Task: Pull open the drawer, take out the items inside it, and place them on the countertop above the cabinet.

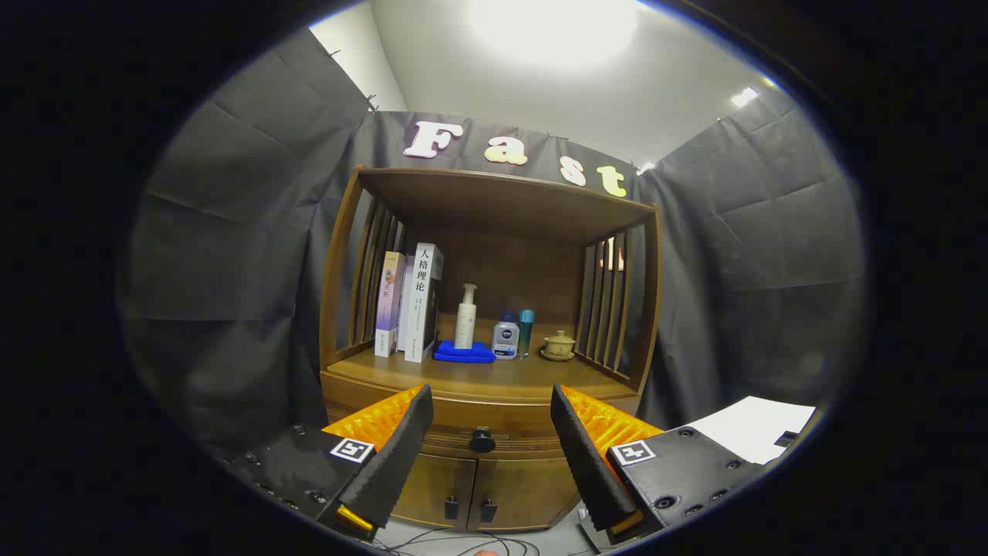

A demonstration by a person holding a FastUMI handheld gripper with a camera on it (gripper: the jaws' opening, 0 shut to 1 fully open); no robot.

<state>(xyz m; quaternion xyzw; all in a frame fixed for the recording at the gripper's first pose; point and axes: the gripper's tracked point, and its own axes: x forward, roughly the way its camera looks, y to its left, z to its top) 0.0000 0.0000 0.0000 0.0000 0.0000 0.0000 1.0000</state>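
Wooden cabinet ahead; hand-held gripper spread wide, empty, drawer knob between fingers.

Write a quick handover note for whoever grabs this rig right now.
Gripper: open, holding nothing, fingers spread either side of the round black drawer knob, which sits beyond them.
Wooden cabinet drawer: shut, contents unseen.
Wooden countertop: already carries books, a white pump bottle on a blue cloth, two small bottles and a lidded cup.
Done: nothing.
Left: pull the knob, empty the drawer onto the countertop.
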